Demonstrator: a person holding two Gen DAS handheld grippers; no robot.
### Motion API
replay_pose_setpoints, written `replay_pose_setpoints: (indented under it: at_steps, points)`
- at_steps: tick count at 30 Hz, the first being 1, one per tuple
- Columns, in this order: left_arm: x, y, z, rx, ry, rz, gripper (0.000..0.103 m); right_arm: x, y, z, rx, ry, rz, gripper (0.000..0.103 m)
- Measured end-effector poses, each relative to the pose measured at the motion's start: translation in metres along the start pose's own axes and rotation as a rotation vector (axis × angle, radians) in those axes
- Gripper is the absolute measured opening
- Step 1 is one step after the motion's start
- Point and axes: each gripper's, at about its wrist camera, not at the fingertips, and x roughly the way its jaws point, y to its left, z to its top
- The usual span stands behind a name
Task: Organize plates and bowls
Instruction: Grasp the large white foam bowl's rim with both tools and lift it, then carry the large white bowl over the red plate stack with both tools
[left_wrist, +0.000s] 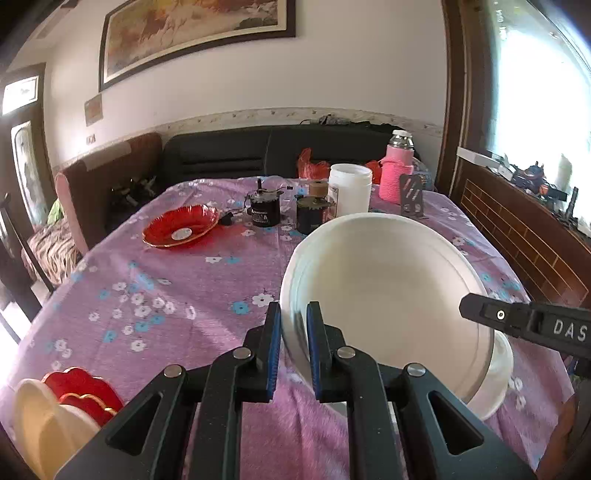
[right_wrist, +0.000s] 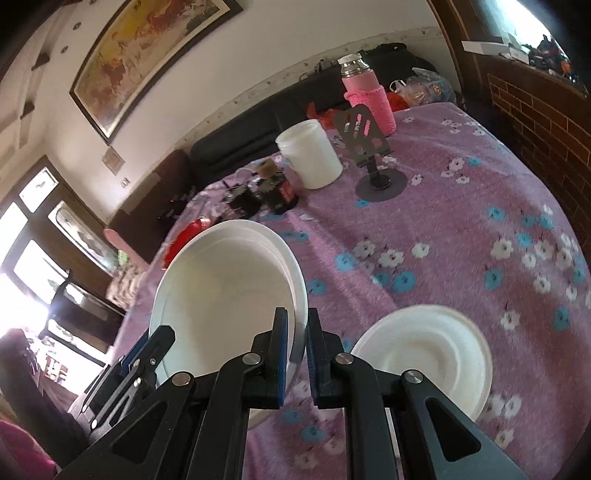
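A large white plate is held tilted above the purple flowered tablecloth. My left gripper is shut on its left rim. My right gripper is shut on the same plate's right rim; its finger shows in the left wrist view. A smaller white plate lies on the cloth below right of the big one, its edge showing in the left wrist view. A red bowl sits far left. Red and white plates stand at the near left corner.
At the table's far end stand a white tub, dark jars, a pink-sleeved flask and a metal phone stand. A black sofa lies behind, a brick-patterned ledge on the right.
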Motion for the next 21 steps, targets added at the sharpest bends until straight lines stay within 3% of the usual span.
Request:
replay_pose_setpoints:
  at_steps: [12,21]
  points:
    - [-0.045,0.015,-0.05,0.096,0.076,-0.099,0.012,-0.051,0.015,-0.084,-0.018,0.008,-0.017,0.011]
    - [-0.032,0.025,-0.093,0.104,0.203,-0.148,0.012,-0.051,0.014,-0.135,-0.004,0.091,-0.064,0.012]
